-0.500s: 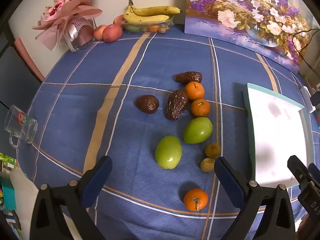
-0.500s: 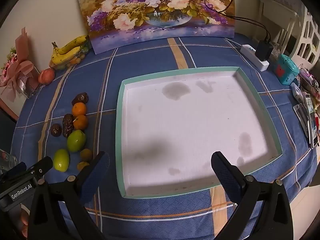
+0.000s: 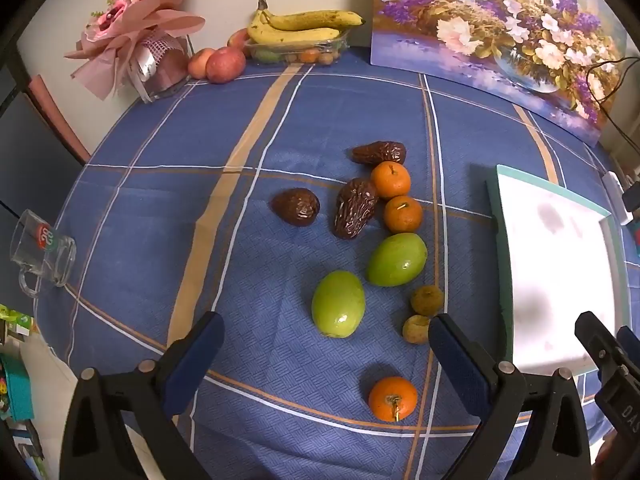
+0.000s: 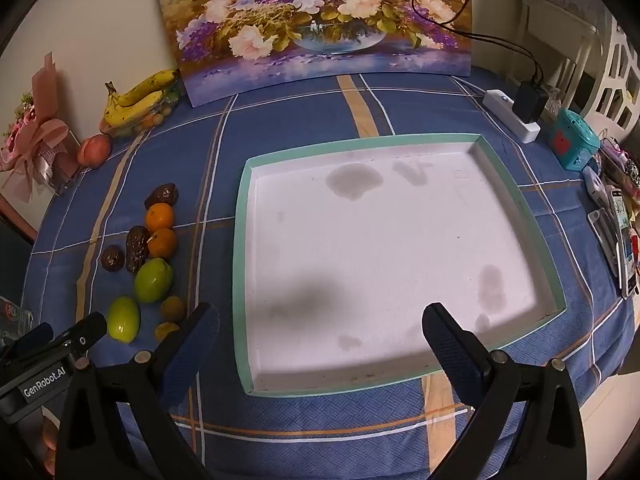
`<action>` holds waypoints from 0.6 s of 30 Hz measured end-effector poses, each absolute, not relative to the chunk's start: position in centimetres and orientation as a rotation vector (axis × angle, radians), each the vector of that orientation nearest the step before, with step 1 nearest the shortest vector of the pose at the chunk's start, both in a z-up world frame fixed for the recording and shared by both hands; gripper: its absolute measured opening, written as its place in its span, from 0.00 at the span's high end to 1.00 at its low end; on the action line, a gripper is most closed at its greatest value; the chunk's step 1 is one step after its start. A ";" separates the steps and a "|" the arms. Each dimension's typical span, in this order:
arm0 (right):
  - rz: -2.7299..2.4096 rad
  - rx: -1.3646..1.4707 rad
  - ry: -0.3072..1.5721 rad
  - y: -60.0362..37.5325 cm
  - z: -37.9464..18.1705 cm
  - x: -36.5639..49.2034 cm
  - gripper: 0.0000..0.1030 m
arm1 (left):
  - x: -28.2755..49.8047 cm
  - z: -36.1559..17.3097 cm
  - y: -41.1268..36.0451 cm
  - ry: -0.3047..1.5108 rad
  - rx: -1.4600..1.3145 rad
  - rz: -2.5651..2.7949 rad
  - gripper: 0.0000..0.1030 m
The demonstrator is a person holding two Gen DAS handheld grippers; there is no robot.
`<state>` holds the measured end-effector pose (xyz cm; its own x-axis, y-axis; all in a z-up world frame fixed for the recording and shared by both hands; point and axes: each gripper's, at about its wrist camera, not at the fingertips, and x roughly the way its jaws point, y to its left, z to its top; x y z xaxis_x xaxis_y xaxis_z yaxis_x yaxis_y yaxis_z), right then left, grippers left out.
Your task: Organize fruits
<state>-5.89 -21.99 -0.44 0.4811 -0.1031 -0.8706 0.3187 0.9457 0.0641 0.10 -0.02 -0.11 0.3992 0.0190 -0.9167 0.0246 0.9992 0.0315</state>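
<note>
— Both claws first: how do they stand?
— Left gripper (image 3: 324,342) has its jaws spread wide with nothing between the pads, hanging above the blue checked tablecloth (image 3: 140,200). Right gripper (image 4: 320,330) is just as wide, gripping nothing, over the near edge of the white tray (image 4: 242,240).
— Go across from the left edge, then.
— A glass mug (image 3: 40,250) sits at the left edge, a pink bouquet (image 3: 132,40) in the far left corner. Beside it along the far edge are two apples (image 3: 224,64), then bananas (image 3: 300,28) on a clear punnet.
— And the loose fruit?
— Mid-cloth, left of the tray: three wrinkled dates (image 3: 296,206), two oranges (image 3: 390,180) touching one another, two green fruits (image 3: 338,304), two small brownish fruits (image 3: 426,300), and a single orange (image 3: 392,398) nearest the near edge.
— The tray holds?
— Only grey stains. A flower painting (image 4: 320,20) leans at the far edge; a power strip (image 4: 508,116) lies at the far right corner.
</note>
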 end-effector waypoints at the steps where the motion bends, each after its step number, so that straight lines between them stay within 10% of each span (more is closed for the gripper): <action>1: -0.261 0.229 1.040 -22.0 -0.5 -5.9 0.01 | 0.1 -0.1 0.0 1.161 0.042 -0.003 0.00; 18: -0.260 0.231 1.040 -21.7 -0.3 -5.9 0.01 | 0.2 -0.4 0.1 1.169 0.045 0.001 0.00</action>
<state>-5.89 -21.68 -0.35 0.4809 -0.1021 -0.8708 0.3194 0.9454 0.0655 0.17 0.07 -0.40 0.3915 0.0242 -0.9199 0.0226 0.9991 0.0359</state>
